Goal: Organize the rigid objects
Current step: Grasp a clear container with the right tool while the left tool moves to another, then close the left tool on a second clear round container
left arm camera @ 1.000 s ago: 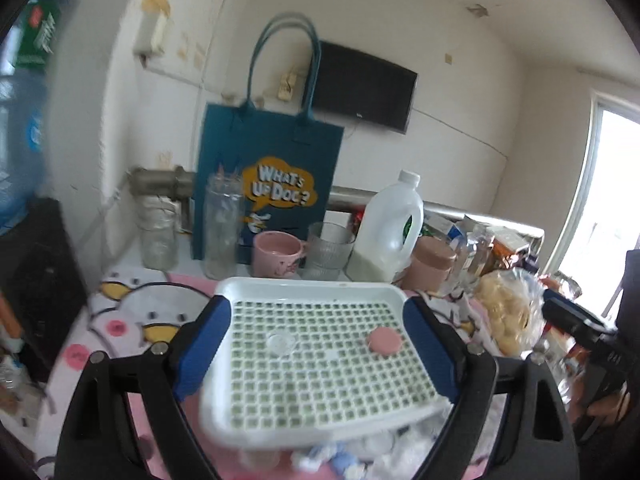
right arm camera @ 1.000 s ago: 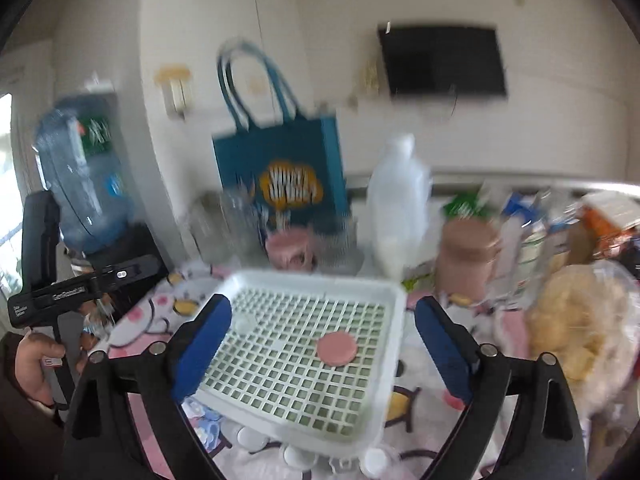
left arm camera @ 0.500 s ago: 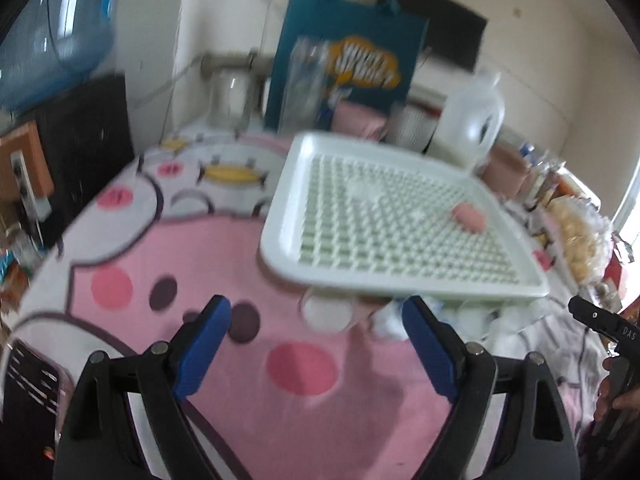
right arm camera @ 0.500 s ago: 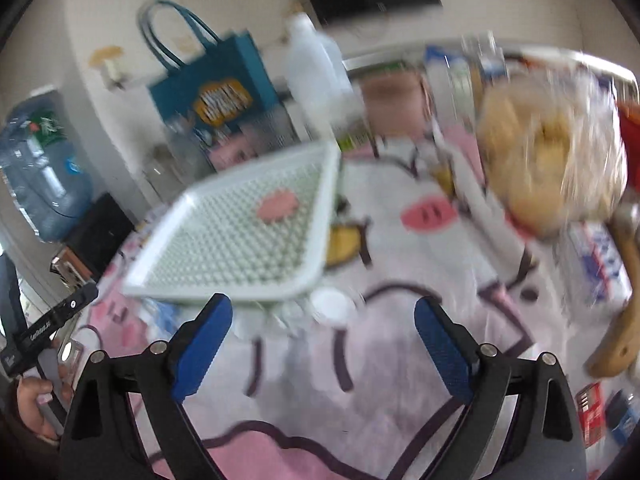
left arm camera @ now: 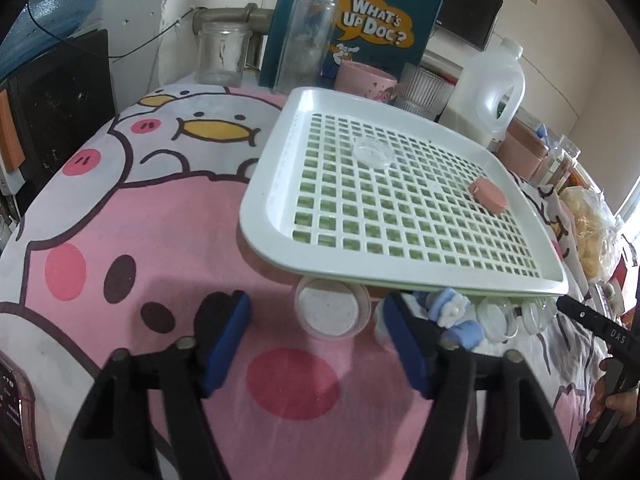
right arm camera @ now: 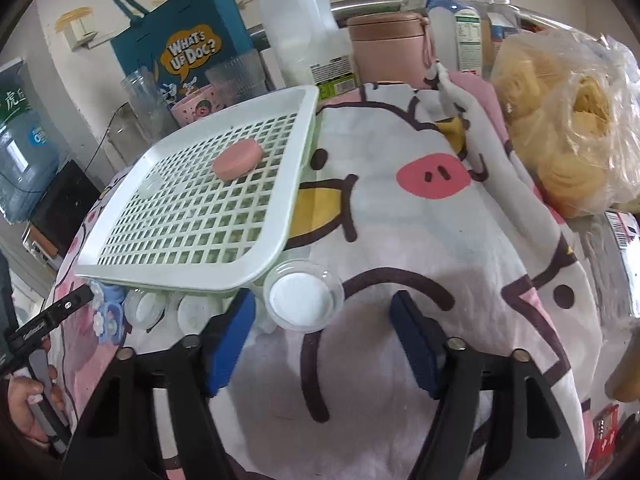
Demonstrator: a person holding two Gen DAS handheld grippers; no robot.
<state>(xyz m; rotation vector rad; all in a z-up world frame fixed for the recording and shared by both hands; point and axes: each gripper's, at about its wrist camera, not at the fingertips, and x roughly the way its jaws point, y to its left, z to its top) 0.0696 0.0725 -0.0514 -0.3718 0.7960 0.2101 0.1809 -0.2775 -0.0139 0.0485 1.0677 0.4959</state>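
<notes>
One table (left arm camera: 152,216) under a pink cartoon-print cloth carries everything. Largest on it is one white slotted tray (left arm camera: 276,184), its near edge propped up on small lids. Behind the tray stand one teal tote bag (left arm camera: 372,12) printed "What's Up Doc?", one translucent jug (left arm camera: 492,92), two empty glass jars (left arm camera: 308,36), one ribbed glass tumbler (left arm camera: 420,88) and one pink mug (left arm camera: 364,80). To the right lies one clear bag of yellow food (right arm camera: 568,120).

Two lids lie in the tray: one pink lid (left arm camera: 490,196) and one clear lid (left arm camera: 374,152), well apart. Along the tray's near edge sit three clear lids, one blue flower-shaped piece (left arm camera: 452,314) and one round white-bottomed lid (left arm camera: 332,312).

The left gripper (left arm camera: 316,340) has just been closing and now stands half wide, its blue pads either side of the white-bottomed lid but not touching it. The right gripper (right arm camera: 324,332) has likewise just been closing to a middling gap, framing another white-bottomed lid (right arm camera: 302,296) at the tray's corner without pressing on it.
</notes>
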